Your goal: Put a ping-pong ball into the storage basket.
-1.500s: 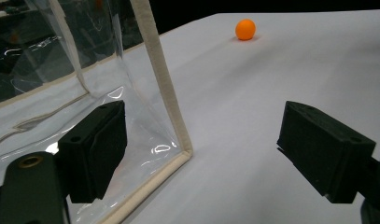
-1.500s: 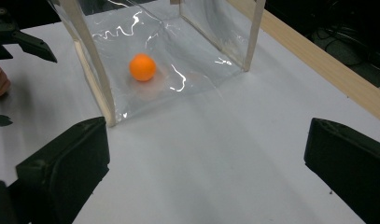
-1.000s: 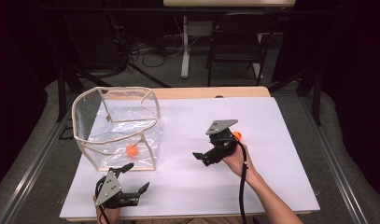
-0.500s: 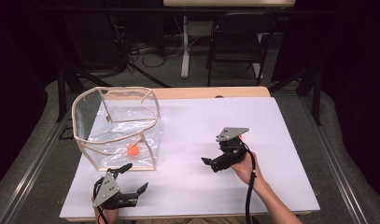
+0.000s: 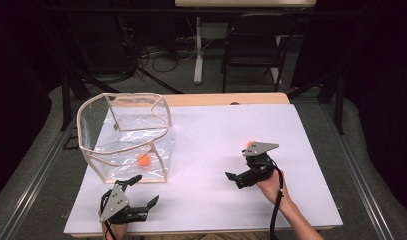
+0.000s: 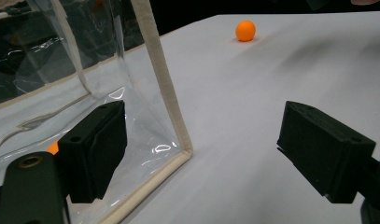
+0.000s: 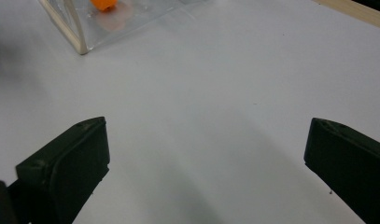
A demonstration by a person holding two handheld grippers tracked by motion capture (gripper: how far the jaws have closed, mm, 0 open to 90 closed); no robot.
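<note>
A clear plastic bag [image 5: 123,135] with beige trim stands open at the table's left, and an orange ball [image 5: 143,159] lies inside it. A second orange ball [image 5: 249,144] rests on the white table [image 5: 206,130], just behind my right gripper's grey plate. My right gripper [image 5: 234,180] is open and empty, its jaws pointing left toward the bag [image 7: 80,32] and the ball inside it [image 7: 103,3]. My left gripper [image 5: 147,190] is open at the near edge, its jaws either side of the bag's front corner [image 6: 171,102]. The loose ball [image 6: 245,30] lies far ahead.
The white table ends in a wooden strip [image 5: 226,98] at the back. Beyond it stand a dark chair [image 5: 253,55] and cables on the floor. Bare white surface lies between the two grippers.
My right gripper has drawn back to the right and toward the near edge, away from the bag, staying open. The left gripper has hardly moved.
</note>
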